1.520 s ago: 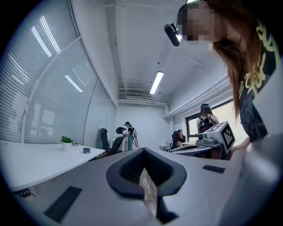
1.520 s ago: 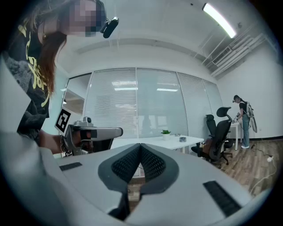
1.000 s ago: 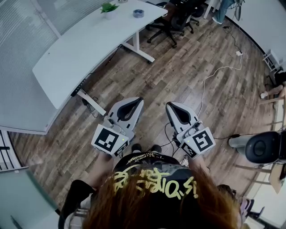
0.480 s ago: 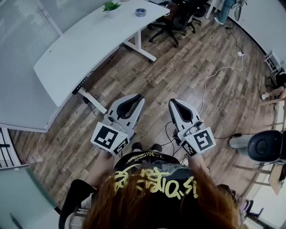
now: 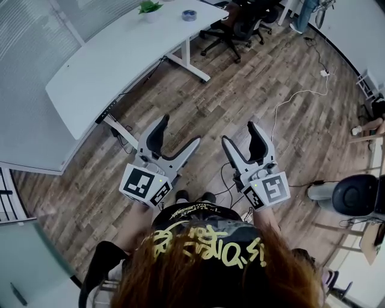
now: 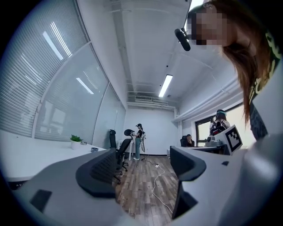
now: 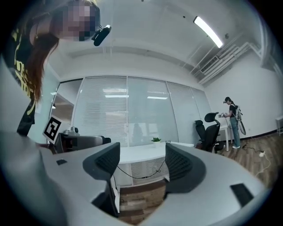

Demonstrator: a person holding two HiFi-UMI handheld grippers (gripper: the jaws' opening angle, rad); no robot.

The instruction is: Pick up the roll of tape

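The roll of tape (image 5: 189, 15), bluish-grey, lies near the far end of the long white table (image 5: 114, 66), beside a small potted plant (image 5: 149, 8). In the left gripper view the tape (image 6: 94, 149) is a tiny dark ring far off on the tabletop. Both grippers are held level over the wooden floor, well short of the table. My left gripper (image 5: 178, 132) (image 6: 143, 167) is opening its jaws, with nothing between them. My right gripper (image 5: 239, 135) (image 7: 141, 163) is likewise opening on nothing, and faces the table's side and the glass wall.
Black office chairs (image 5: 231, 24) stand past the table's far end. A white cable (image 5: 289, 99) snakes over the floor at the right. A person (image 6: 139, 141) stands at the room's far end, others sit by the window. A round black device (image 5: 355, 197) is at my right.
Both grippers' jaws have gone from shut to wide apart. The hands have stayed over much the same patch of floor.
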